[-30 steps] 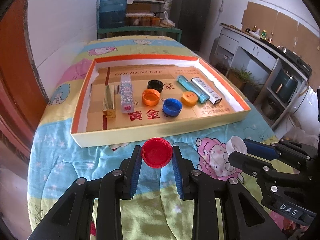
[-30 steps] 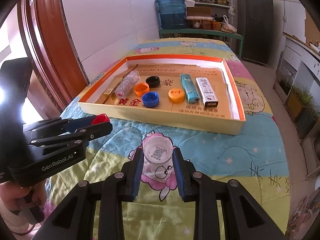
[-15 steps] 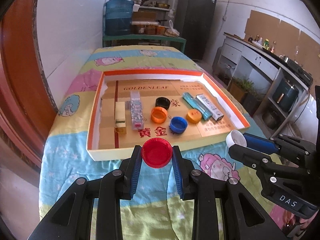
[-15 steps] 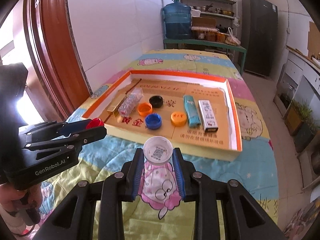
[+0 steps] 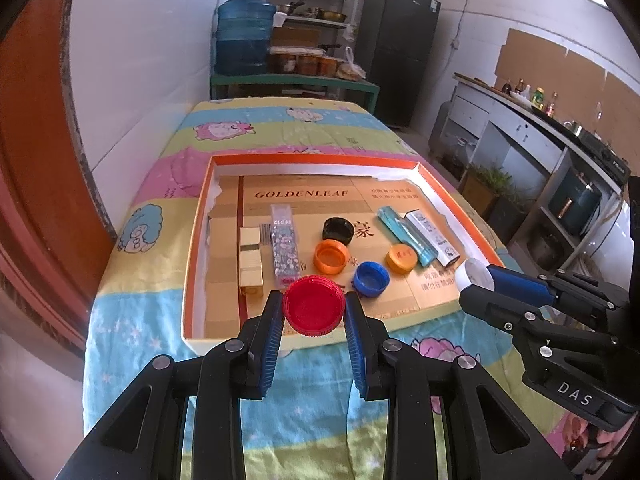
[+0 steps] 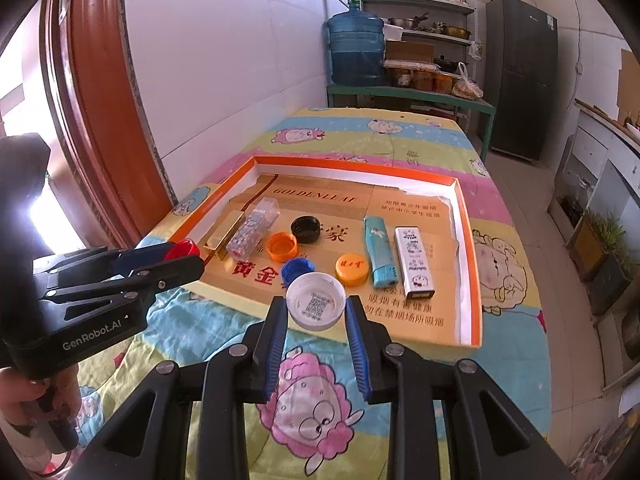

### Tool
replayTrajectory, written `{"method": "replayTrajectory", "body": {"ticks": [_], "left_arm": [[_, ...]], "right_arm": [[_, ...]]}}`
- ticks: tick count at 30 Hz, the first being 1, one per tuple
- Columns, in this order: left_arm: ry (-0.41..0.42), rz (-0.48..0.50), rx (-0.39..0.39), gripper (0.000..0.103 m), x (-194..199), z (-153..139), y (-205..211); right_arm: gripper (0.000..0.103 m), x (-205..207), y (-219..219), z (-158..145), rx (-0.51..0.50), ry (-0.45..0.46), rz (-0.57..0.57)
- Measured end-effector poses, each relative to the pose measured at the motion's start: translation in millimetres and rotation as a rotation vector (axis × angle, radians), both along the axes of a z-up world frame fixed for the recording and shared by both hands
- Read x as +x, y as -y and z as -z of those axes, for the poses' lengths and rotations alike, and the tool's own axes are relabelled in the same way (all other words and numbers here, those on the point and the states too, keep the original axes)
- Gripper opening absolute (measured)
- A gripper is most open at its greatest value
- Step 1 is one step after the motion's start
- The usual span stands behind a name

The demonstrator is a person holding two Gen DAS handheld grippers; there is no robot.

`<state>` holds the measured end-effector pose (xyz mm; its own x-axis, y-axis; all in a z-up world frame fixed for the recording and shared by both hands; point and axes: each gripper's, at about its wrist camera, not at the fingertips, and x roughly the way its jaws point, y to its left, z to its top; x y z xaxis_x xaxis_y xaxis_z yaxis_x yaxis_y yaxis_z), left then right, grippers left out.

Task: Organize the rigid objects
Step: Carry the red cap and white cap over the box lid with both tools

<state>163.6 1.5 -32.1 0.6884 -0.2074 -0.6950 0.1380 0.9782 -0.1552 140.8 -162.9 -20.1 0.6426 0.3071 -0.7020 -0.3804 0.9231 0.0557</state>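
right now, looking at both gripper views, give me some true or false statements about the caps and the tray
1. The left gripper is shut on a red cap. True.
2. The right gripper is empty. False: it is shut on a white cap with a printed code inside.
3. A black cap lies in the tray. True.
4. The tray holds three orange caps. False: two, an open orange cap and a flipped orange cap.
5. The blue cap lies on the blanket outside the tray. False: it is inside the tray.
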Motion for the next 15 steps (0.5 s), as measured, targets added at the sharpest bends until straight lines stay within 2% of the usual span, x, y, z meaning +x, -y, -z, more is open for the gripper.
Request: {"method": "replayTrajectory", "body": {"ticks": [15], "left_arm": [[-0.033, 0.025, 0.002, 0.031, 30, 15, 14]], "right_arm": [[0.03, 30, -1, 16, 0.003, -0.038, 0.0]]}}
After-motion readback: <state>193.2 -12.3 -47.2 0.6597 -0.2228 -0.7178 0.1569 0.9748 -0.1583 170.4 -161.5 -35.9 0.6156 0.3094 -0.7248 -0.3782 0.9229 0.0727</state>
